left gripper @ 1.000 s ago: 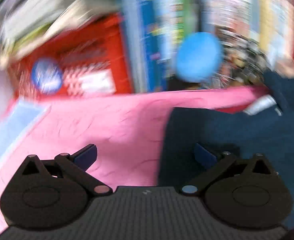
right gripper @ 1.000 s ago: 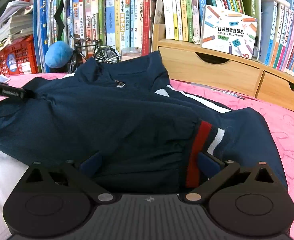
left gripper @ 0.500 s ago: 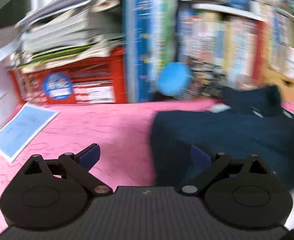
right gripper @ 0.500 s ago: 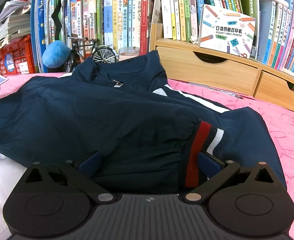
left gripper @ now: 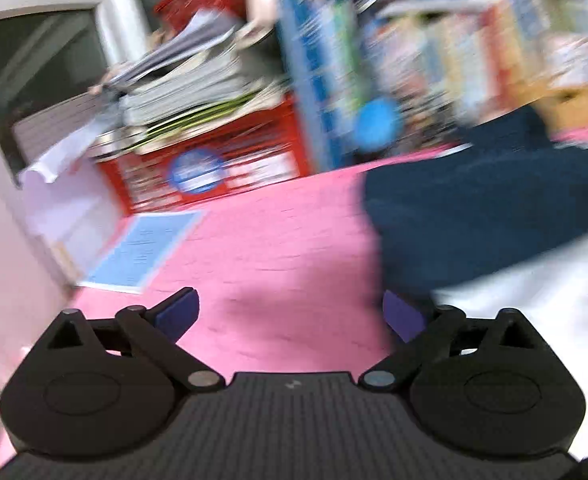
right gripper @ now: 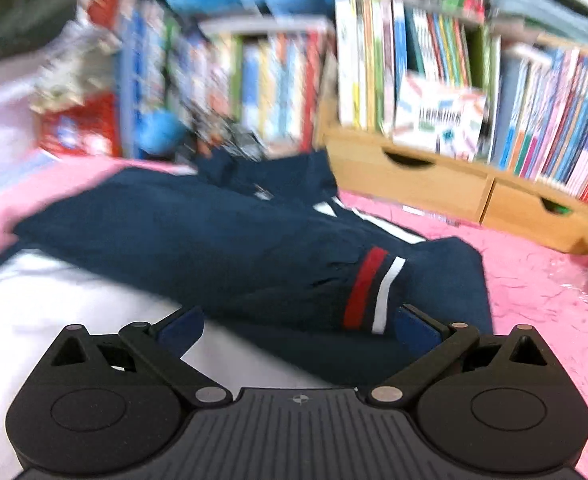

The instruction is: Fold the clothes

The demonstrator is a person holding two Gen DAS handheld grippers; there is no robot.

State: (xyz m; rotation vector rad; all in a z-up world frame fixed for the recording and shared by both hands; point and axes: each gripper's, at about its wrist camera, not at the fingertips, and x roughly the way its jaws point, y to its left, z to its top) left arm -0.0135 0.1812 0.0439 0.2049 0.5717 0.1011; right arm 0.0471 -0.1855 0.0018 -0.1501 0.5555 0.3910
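Jacket (right gripper: pixel 221 240): navy, on pink worktop (left gripper: pixel 277 248). My left gripper (left gripper: pixel 289 314) and right gripper (right gripper: pixel 300 322): fingers spread, empty.

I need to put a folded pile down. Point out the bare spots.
Bare pink cover lies between the blue sheet and the navy jacket; more pink between jacket and wooden drawers. The back by the red crate is crowded.
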